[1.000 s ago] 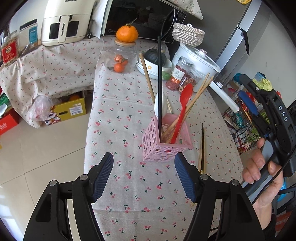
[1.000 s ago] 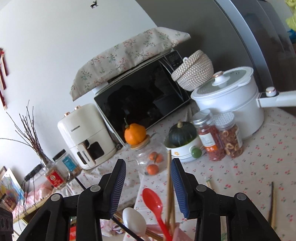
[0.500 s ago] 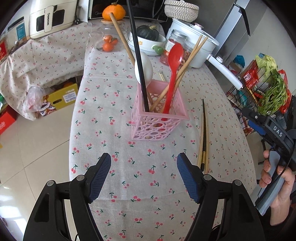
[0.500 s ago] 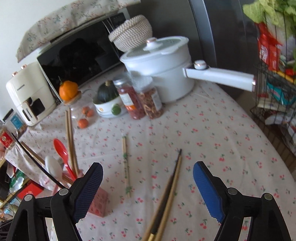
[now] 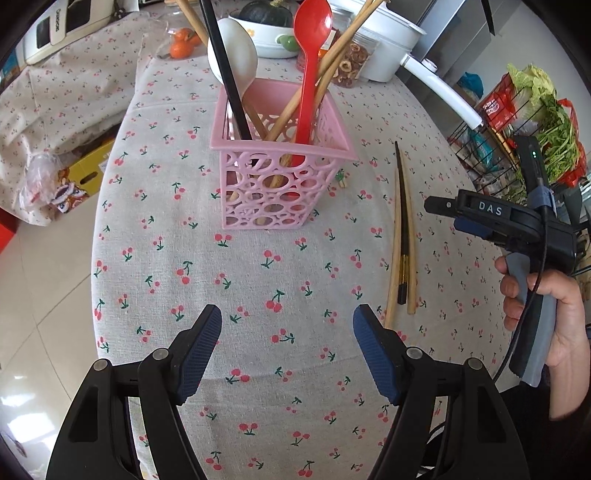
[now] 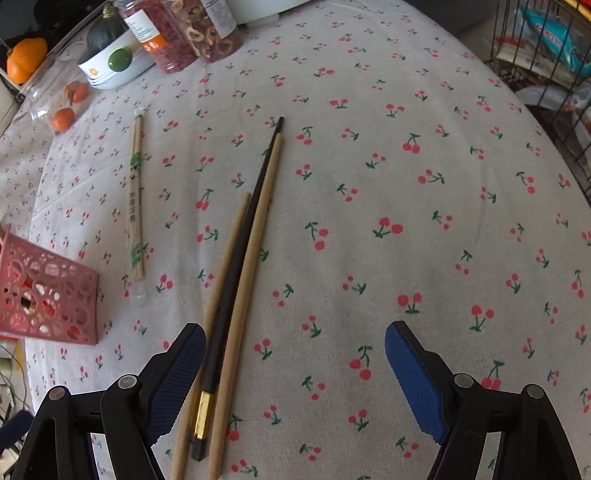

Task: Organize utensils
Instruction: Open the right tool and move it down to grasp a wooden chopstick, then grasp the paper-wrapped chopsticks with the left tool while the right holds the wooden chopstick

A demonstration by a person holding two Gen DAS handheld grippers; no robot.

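Observation:
A pink perforated utensil basket (image 5: 275,177) stands on the cherry-print tablecloth (image 5: 258,277). It holds a red spoon (image 5: 308,66), a white spoon (image 5: 236,55), a black chopstick and several wooden chopsticks. To its right lie a black chopstick (image 5: 402,218) and two wooden chopsticks (image 5: 395,236). My left gripper (image 5: 288,343) is open and empty, in front of the basket. In the right wrist view my right gripper (image 6: 295,373) is open just above the loose black chopstick (image 6: 240,266) and wooden chopsticks (image 6: 251,258), its left finger beside them. A wrapped chopstick pair (image 6: 135,195) lies near the basket (image 6: 48,295).
Jars (image 6: 177,33), a bowl with a dark squash (image 6: 110,48), a white pot (image 5: 384,40) and oranges (image 6: 22,59) stand at the table's far end. A wire rack with vegetables (image 5: 532,122) stands right of the table. The floor lies left.
My left gripper has moved closer to the basket. My right gripper has tilted down from the far counter to the table, widened, and come low over the loose chopsticks.

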